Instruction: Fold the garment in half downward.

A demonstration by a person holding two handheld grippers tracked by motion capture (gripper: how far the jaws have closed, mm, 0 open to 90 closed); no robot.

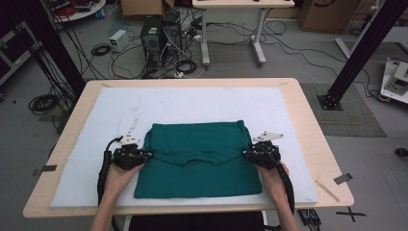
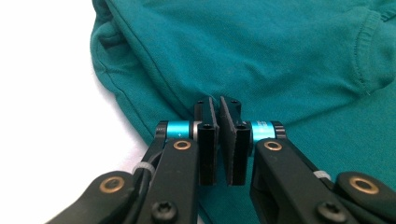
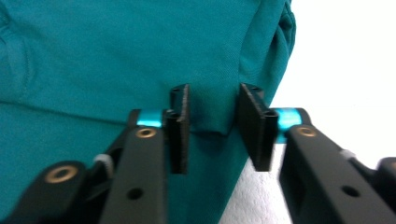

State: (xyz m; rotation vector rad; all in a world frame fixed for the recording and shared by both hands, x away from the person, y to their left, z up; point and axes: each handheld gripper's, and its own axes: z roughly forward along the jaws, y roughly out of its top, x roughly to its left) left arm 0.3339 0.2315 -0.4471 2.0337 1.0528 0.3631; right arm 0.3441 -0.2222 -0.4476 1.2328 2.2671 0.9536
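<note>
Tongs grip opposite side edges of the folded teal cotton shirt (image 1: 199,159): left tongs (image 2: 219,128) clenched on its hem, right tongs (image 3: 214,116) not fully closed, fabric bunched between them. Beyond lies white padding (image 1: 192,103) on the wooden counter (image 1: 308,115).

Bare white mat (image 1: 192,103) beyond shirt (image 1: 202,144)

We see our right gripper (image 3: 212,128) with its two black jaws apart, a fold of the green shirt (image 3: 116,56) between them, on white cloth (image 3: 345,70).
</note>
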